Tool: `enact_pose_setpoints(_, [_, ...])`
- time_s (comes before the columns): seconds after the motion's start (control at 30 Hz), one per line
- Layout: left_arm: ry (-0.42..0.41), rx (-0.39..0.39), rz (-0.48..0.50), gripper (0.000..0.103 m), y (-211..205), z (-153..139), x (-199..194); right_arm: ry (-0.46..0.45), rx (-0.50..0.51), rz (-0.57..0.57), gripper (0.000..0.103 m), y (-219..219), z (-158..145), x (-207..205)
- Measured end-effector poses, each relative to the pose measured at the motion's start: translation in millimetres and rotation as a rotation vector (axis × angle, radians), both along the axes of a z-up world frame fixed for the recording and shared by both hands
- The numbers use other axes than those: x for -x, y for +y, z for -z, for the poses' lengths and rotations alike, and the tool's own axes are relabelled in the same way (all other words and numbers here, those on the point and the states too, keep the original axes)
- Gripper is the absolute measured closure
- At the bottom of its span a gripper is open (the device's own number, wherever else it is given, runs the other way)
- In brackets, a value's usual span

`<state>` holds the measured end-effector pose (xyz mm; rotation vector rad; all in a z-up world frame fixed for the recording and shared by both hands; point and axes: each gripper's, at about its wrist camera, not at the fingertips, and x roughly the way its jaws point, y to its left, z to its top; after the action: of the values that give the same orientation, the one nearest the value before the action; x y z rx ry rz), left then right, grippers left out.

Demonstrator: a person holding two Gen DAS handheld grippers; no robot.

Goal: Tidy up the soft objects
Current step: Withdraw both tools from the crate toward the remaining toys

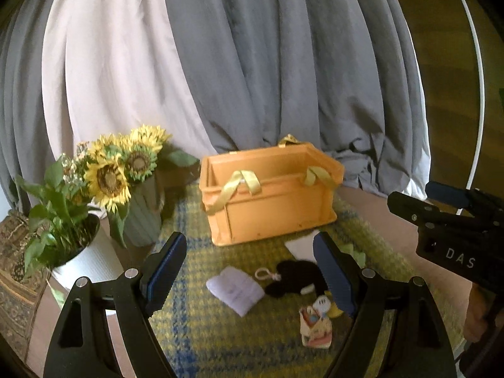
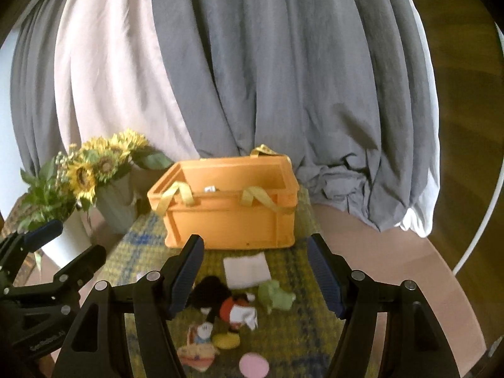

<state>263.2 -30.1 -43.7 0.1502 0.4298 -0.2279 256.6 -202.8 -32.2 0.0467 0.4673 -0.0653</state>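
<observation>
An orange crate (image 1: 271, 208) (image 2: 230, 220) with yellow ribbon handles stands open on a yellow-blue checked mat (image 1: 201, 330) (image 2: 138, 245). In front of it lie soft things: a black mouse plush (image 1: 293, 275) (image 2: 230, 302), a folded lilac cloth (image 1: 234, 289), a white cloth (image 2: 247, 269) (image 1: 299, 245), a green soft toy (image 2: 275, 294), a small patterned pouch (image 1: 316, 327) (image 2: 195, 349) and a pink round pad (image 2: 253, 365). My left gripper (image 1: 252, 271) hangs open above the lilac cloth and plush. My right gripper (image 2: 256, 271) is open above the white cloth and plush. Neither holds anything.
Sunflowers in a grey-green vase (image 1: 141, 217) (image 2: 115, 208) and a leafy plant in a white pot (image 1: 82, 261) stand left of the crate. Grey and pale curtains (image 1: 252, 63) hang behind. The round table's edge (image 2: 441, 283) curves at right.
</observation>
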Motion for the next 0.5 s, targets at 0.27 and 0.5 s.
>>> enact_pose_setpoints(0.27, [0.054,-0.014,0.048,0.02,0,21,10,0.087,-0.025,0.002,0.035,3,29,11])
enact_pose_setpoints(0.5, [0.115,-0.027,0.082,0.021,-3,44,14,0.176,-0.033,0.01,0.035,1,56,19])
